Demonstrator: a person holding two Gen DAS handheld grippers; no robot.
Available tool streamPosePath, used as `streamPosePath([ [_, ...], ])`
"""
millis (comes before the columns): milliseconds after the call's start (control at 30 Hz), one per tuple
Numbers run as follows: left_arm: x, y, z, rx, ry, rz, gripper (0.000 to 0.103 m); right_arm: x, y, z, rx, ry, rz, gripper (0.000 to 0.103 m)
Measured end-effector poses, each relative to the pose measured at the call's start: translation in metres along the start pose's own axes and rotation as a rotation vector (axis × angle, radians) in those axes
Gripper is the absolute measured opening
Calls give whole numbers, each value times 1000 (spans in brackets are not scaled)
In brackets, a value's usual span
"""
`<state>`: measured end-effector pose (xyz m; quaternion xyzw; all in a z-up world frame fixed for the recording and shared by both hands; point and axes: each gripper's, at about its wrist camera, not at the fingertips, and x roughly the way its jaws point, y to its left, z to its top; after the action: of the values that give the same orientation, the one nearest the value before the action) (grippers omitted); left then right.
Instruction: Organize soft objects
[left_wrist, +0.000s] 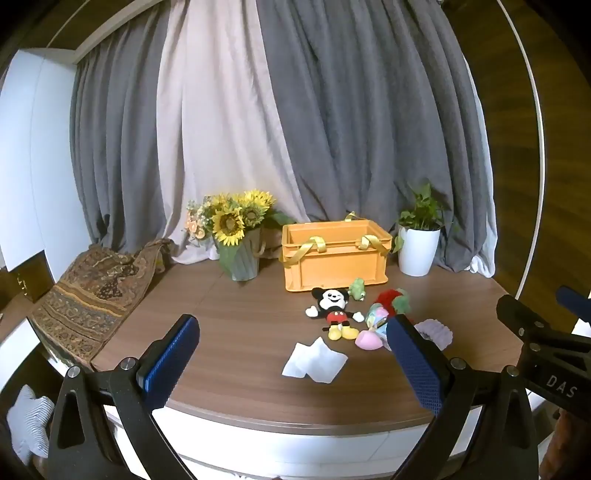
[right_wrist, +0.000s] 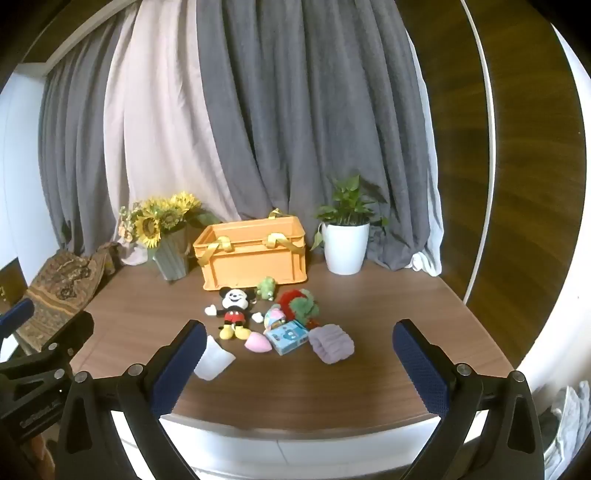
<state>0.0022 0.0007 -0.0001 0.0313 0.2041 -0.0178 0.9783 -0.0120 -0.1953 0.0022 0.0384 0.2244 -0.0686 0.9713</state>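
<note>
An orange crate (left_wrist: 334, 264) (right_wrist: 255, 264) with yellow straps stands at the back of the wooden table. In front of it lie a Mickey Mouse plush (left_wrist: 334, 312) (right_wrist: 233, 308), a small green plush (left_wrist: 357, 288) (right_wrist: 266, 287), a red and green plush (right_wrist: 297, 304), a pastel ball (right_wrist: 275, 317), a pink heart (right_wrist: 256, 341), a light blue box (right_wrist: 288, 336), a purple fuzzy band (right_wrist: 331, 344) and a white cloth (left_wrist: 314, 361) (right_wrist: 212, 360). My left gripper (left_wrist: 291, 336) and right gripper (right_wrist: 299, 338) are both open and empty, held above the table's near edge.
A vase of sunflowers (left_wrist: 236, 236) (right_wrist: 166, 236) stands left of the crate. A white potted plant (left_wrist: 417, 240) (right_wrist: 345, 236) stands to its right. A patterned cloth (left_wrist: 92, 299) drapes the table's left edge. Grey and pale curtains hang behind.
</note>
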Motion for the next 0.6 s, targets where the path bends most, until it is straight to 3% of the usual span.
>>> streamPosePath([
  [233, -9, 11, 9, 0, -18, -21, 103, -1, 0, 0, -4, -1, 6, 102],
  [600, -7, -2, 13, 13, -22, 10, 103, -1, -1, 2, -9, -13, -2, 102],
])
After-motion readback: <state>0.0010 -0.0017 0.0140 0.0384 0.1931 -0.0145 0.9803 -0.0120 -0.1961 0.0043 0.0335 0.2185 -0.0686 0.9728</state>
